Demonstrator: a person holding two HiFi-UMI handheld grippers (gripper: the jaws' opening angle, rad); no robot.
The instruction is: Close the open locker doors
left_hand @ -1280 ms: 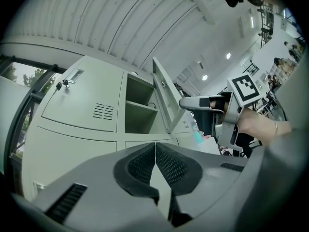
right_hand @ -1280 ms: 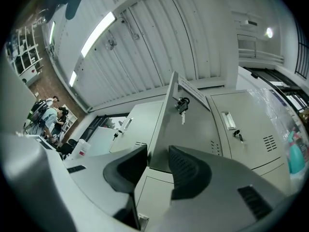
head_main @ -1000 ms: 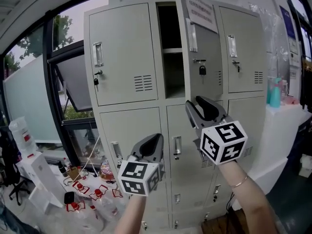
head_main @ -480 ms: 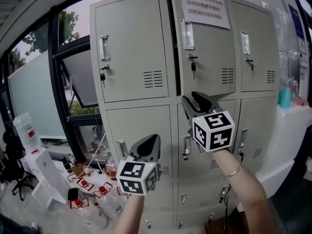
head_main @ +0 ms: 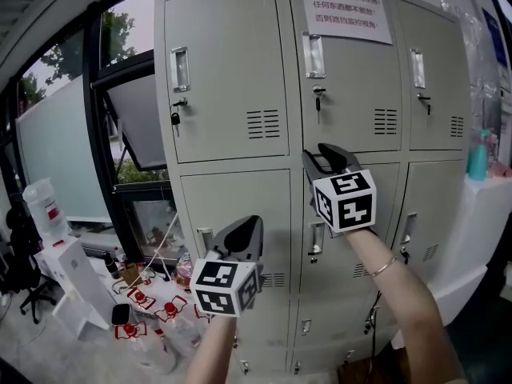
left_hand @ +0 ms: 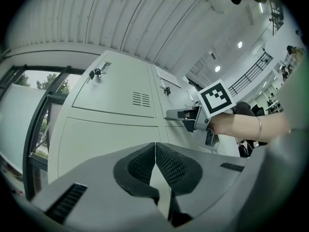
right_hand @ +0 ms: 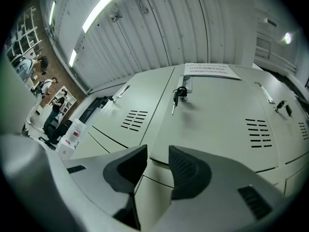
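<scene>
Left gripper (head_main: 250, 229), lower centre of the head view: grey moulded plastic shell, black ribbed pads. Its jaws are pressed together at the tips with nothing between them. It is held clear of the lockers. Right gripper (head_main: 324, 158), centre right: same build, jaws a narrow gap apart and empty. Tips sit close against the seam under the upper middle door (head_main: 352, 94); contact cannot be told. Locker bank (head_main: 232, 198) fills the frame centre: pale grey painted sheet metal, flat rectangular doors, all lying flush with the frame. Each upper door has louvred vent slots (head_main: 262, 123) and a bright recessed handle (head_main: 182, 69). A small padlock (head_main: 174, 119) hangs on the upper left door. A key (head_main: 318, 97) sits in the middle door's lock. White paper notice (head_main: 346, 10) at the top of the middle door: three lines of red Chinese characters, too small to read surely. Teal bottle (head_main: 478, 155) at the far right edge.
</scene>
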